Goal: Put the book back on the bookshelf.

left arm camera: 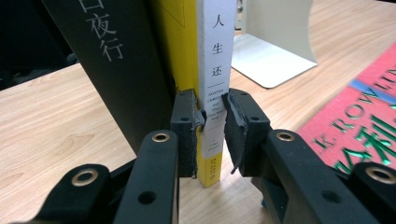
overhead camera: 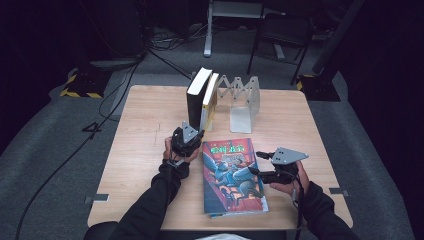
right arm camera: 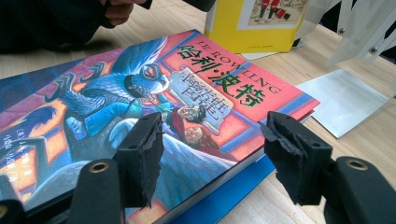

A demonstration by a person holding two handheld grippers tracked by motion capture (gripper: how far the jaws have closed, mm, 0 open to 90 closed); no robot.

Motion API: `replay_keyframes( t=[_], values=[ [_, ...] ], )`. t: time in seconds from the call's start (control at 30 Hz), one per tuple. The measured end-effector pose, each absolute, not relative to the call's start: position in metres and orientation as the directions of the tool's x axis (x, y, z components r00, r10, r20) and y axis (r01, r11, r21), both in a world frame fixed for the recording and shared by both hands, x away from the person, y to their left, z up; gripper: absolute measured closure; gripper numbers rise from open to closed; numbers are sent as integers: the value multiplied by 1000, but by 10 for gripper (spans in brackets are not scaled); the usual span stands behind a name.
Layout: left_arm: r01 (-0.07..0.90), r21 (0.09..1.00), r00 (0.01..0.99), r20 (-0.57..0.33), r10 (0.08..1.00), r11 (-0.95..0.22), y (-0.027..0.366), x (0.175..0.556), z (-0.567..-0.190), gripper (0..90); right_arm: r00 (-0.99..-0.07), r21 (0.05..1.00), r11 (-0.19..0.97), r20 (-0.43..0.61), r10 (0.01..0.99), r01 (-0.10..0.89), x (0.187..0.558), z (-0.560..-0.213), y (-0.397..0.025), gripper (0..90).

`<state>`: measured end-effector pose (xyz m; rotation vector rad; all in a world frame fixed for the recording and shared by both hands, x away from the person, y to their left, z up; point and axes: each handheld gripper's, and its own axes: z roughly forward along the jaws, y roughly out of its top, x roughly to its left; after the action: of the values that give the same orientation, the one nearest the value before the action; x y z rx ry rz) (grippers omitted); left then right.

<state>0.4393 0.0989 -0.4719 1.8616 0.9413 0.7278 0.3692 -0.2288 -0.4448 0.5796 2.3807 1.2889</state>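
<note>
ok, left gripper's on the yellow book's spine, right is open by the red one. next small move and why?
Probably close the right gripper on the near edge of the red illustrated paperback. Its jaws stand open around that edge, not yet gripping, and the book lies flat on the wooden table. The left gripper clamps the yellow-and-white upright book, steadying the row beside the silver bookend.

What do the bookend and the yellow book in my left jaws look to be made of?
Bookend: looks like thin sheet metal, matte pale grey, bent into an L with a flat foot. Yellow book: paper, apparently a softcover with a smooth printed spine; the left gripper clamps it.
</note>
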Motion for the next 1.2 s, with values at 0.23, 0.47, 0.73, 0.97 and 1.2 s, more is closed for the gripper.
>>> replay_keyframes(
  t=[0.23,0.47,0.73,0.97,1.2],
  values=[
    [318,905,504,91,859,-283,95,448,-472,739,-847,846,502,-127,516,178,369,-445,-228,380],
    [319,907,510,82,856,-277,88,446,-473,742,-849,842,510,-132,512,177,369,-446,-226,380],
    [334,905,476,79,876,-263,80,455,-472,743,-850,839,515,-136,509,174,370,-447,-225,379],
    [358,903,438,62,897,-237,77,465,-471,743,-848,841,512,-135,512,176,370,-447,-226,380],
    [363,900,428,68,901,-241,75,469,-470,744,-846,840,512,-134,516,179,369,-446,-226,379]
  ],
)
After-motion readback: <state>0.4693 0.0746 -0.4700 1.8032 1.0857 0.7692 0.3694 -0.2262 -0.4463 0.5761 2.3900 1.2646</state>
